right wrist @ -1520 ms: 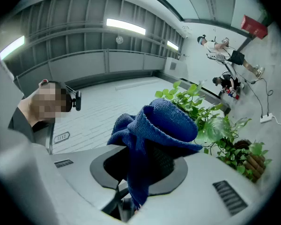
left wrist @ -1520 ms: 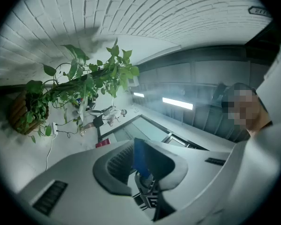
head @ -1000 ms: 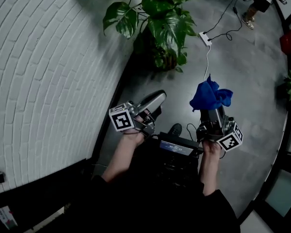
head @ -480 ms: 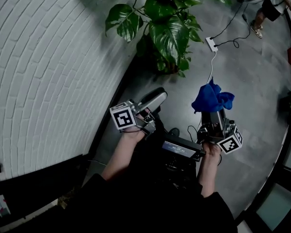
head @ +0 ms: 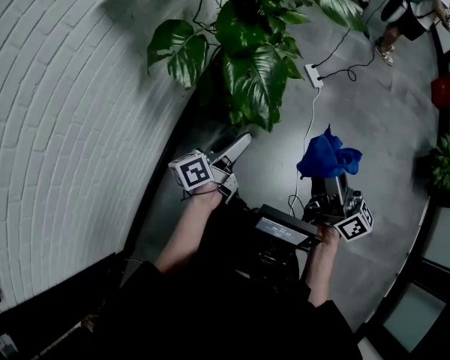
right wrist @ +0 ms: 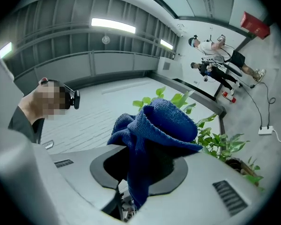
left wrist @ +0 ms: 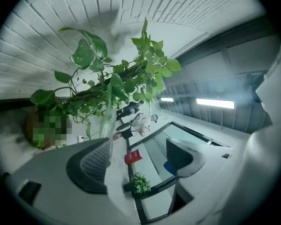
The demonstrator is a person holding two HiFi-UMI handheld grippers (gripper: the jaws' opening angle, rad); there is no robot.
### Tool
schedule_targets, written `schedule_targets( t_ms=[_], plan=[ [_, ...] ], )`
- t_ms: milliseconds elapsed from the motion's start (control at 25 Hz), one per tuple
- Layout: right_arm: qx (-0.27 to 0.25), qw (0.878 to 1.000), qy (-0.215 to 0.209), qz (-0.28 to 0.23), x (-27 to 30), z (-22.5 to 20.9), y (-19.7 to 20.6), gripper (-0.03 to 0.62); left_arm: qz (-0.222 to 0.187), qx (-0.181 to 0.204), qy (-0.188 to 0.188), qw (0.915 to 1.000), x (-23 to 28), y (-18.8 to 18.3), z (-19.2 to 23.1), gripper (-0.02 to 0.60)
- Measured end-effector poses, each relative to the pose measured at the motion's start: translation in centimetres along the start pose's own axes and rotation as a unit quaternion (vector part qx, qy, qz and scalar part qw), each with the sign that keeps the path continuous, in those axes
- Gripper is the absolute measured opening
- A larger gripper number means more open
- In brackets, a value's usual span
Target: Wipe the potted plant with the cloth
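Head view: looks down on a grey floor (head: 375,133) beside a curved white brick wall (head: 67,111), with the potted plant (head: 255,58) rising at the wall's foot, leaves hanging toward two forearms (head: 184,235) stretched forward. Left gripper view: finds the left gripper (left wrist: 140,161) aimed level at the foliage and just opened wide, with nothing between the jaws. Right gripper view: shows the right gripper (right wrist: 140,172) tilted upward, clamped on the blue cloth (right wrist: 154,130), bunched and standing up past the jaws, apart from the plant.
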State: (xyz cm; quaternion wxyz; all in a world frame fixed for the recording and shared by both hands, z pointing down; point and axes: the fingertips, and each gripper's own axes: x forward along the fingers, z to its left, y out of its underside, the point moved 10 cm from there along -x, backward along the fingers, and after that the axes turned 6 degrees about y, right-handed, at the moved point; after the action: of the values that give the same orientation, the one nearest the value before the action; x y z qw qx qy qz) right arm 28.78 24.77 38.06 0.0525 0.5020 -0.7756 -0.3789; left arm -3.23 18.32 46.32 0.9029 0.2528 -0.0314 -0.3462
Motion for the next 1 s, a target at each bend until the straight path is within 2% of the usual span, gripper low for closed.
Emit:
schedule_targets(
  t_ms=[160,360,560,680,800,840,920,1000],
  plan=[
    [0.005,1.0,0.0,0.006,4.0,-0.7,0.2,0.109,0.001,-0.008,-0.022,0.9997,2.0,-2.4,3.8,0.374],
    [-0.02,0.999,0.034,0.019,6.8,-2.5,0.7,0.109,0.02,-0.011,-0.036,0.9991,4.7,-4.5,7.5,0.376],
    [-0.034,0.998,0.052,0.029,8.6,-2.7,1.0,0.109,0.037,-0.036,-0.033,0.9981,7.2,-5.0,9.5,0.376],
    [-0.038,0.997,0.059,0.033,9.5,-2.6,1.6,0.109,0.044,-0.055,-0.018,0.9974,8.2,-5.5,10.7,0.364],
    [-0.04,0.996,0.066,0.035,10.5,-3.1,2.4,0.109,0.052,-0.059,0.01,0.9969,8.5,-6.0,11.7,0.22],
    [-0.04,0.996,0.067,0.038,10.8,-3.2,2.6,0.109,0.054,-0.061,0.017,0.9965,8.4,-6.0,11.8,0.146],
    [-0.045,0.996,0.066,0.047,11.6,-3.4,2.6,0.109,0.062,-0.061,0.021,0.996,8.1,-5.9,12.0,0.067],
    [-0.054,0.995,0.066,0.059,12.5,-3.7,2.4,0.109,0.071,-0.06,0.017,0.9955,7.8,-5.9,12.2,0.036]
  ],
)
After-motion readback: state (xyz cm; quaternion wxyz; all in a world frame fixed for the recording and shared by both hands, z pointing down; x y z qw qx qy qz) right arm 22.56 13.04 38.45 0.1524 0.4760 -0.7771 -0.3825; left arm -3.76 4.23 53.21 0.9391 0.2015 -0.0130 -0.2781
